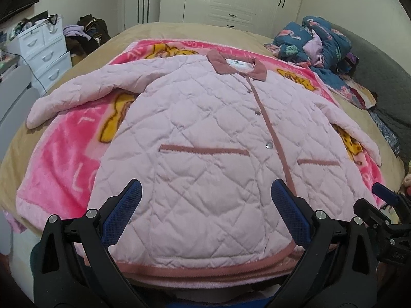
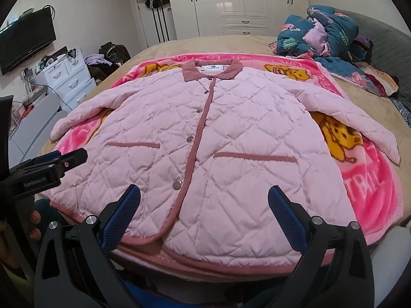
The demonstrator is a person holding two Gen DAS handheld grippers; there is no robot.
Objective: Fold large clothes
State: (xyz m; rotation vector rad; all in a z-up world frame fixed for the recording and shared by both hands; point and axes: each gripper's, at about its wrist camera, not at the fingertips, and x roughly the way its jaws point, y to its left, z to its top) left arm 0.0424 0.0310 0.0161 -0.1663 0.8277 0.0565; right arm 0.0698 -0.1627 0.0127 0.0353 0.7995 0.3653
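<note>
The bed fills most of both views, covered in a tan sheet, with a pink blanket spread across its middle. On the blanket the jacket lies flat, front up and buttoned, its sleeves spread out to each side and its hem toward the cameras; this pale pink quilted jacket is the landmark. Beyond the jacket's collar stands a white wardrobe. Off the jacket's right sleeve, near the bed's far corner, a blue quilt is bundled in a heap. Off its left sleeve, beside the bed, stands a white drawer unit, with a dark screen on the wall above. The left claw hovers over the jacket's hem left of the button placket, jaws wide and holding nothing. The right claw hovers over the hem right of the placket, jaws likewise wide and empty.
</note>
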